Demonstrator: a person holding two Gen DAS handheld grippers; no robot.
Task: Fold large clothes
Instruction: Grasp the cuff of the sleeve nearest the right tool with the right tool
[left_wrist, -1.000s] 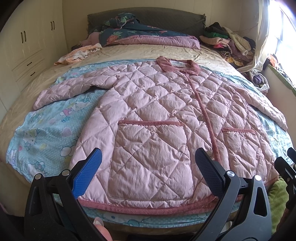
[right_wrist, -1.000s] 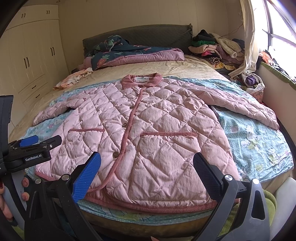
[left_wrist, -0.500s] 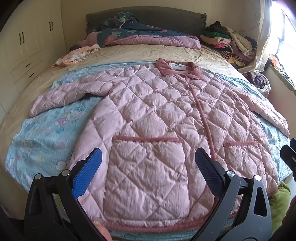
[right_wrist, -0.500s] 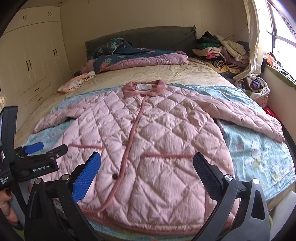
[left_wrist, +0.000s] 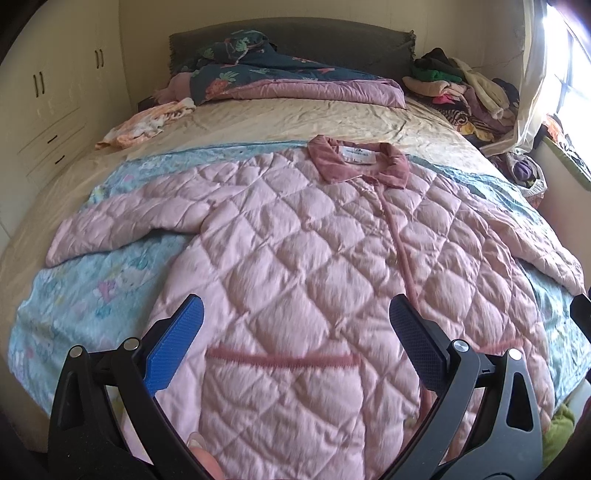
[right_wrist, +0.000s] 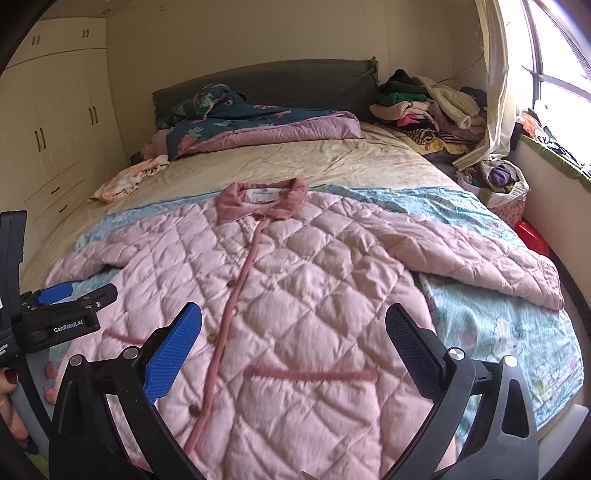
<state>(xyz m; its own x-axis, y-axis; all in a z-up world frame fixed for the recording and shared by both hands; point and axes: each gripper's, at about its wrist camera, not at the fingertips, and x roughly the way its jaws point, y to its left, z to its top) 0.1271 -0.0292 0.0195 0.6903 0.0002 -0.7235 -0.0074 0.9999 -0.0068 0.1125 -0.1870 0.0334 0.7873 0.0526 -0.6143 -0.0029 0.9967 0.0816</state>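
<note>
- Quilted pink coat (left_wrist: 295, 266) lies face up and buttoned on a pale blue cartoon-print blanket (left_wrist: 92, 291) across the near end of the bed (left_wrist: 280, 122), spread directly ahead of and beneath both grippers, collar (left_wrist: 360, 162) at the far end.
- Left gripper (left_wrist: 295, 343) is spread wide, nothing between its fingers; the blue pad (left_wrist: 173, 343) sits over the coat's left edge and the dark pad (left_wrist: 415, 343) sits near the pink placket (left_wrist: 400, 254), with the left patch pocket's trim (left_wrist: 280, 358) running between them. Whether the tips touch the fabric cannot be told.
- Right gripper (right_wrist: 293, 347) is equally wide apart and empty; its blue fingertip (right_wrist: 173, 350) is just left of the button line (right_wrist: 212, 338), its dark fingertip (right_wrist: 413, 349) near the coat's right side, the other pocket trim (right_wrist: 310, 374) between them. Contact with the cloth cannot be told here either.
- In the right wrist view the left gripper's black body (right_wrist: 55, 321), marked GenRobot.AI, shows at the left side over the coat's lower corner, with a hand with red-painted nails (right_wrist: 9, 384) below it.
- Left sleeve (left_wrist: 125, 229) stretches out left of the left gripper; right sleeve (right_wrist: 469, 254) reaches right of the right gripper, both lying on the blanket.
- Beyond the collar: a beige sheet, a dark floral quilt (right_wrist: 236, 118) against the headboard, a heap of clothes (right_wrist: 424, 103) at the far right, and cream wardrobes (right_wrist: 48, 129) at the left.
</note>
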